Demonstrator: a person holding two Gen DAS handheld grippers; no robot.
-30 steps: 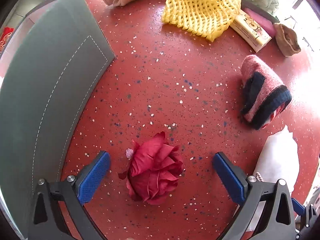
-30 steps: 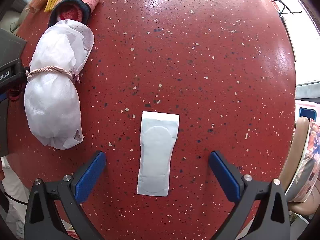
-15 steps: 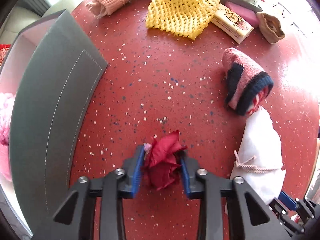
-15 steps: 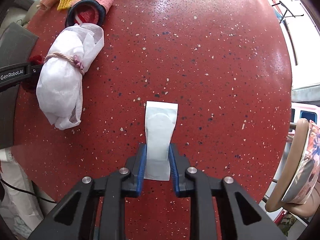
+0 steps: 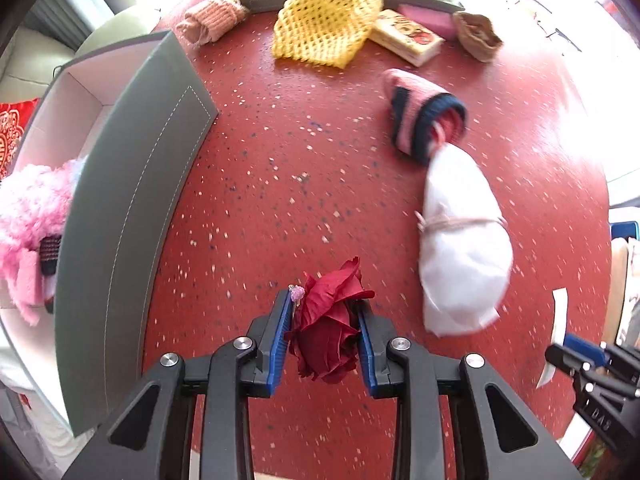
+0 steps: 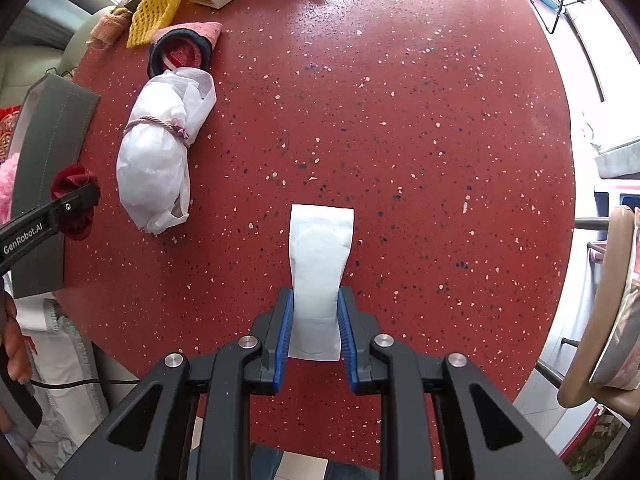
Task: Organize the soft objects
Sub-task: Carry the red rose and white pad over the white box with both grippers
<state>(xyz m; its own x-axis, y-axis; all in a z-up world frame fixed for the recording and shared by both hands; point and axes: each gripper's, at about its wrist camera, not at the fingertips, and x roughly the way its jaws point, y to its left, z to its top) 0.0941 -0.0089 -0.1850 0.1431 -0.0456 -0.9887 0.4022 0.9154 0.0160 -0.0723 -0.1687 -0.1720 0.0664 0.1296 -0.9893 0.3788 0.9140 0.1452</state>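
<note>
Now, left gripper [image 5: 324, 334]: clamped on the red fabric rose [image 5: 330, 328], blue pads squeezing both flanks, petals bulging above the tips.
Right gripper [image 6: 314, 330]: closed on the white flat packet [image 6: 320, 272], pinched near its lower end, the free end standing out ahead of the tips.
Landmark: the grey storage box [image 5: 128, 208] at the table's left edge; everything below is placed against it.
Rose position: just right of the box's grey wall, apparently lifted clear of the red speckled table [image 5: 280, 160].
Packet position: well to the right of the box, beyond the white tied bundle [image 6: 160, 152].
Bundle: between box and packet, cord knotted round its middle, touching the pink-and-navy knit roll [image 5: 420, 112].
Inside the box: a pink fluffy item [image 5: 28, 216] already rests there.
Far from the box: yellow mesh sleeve [image 5: 324, 24] and a printed carton [image 5: 408, 38] at the table's far edge.
Step in hand, my read: carry the rose over the box wall and let it go inside.
How to do it well: clear the wall's top edge before moving across, keep the squeeze gentle so petals don't crush, release low beside the fluffy item; keep the packet level so its loose end doesn't flop.
Writing: "GenRobot.AI" on the left gripper's arm in the right view; letters like "DAS" on the right gripper in the left view; carton print unreadable.
</note>
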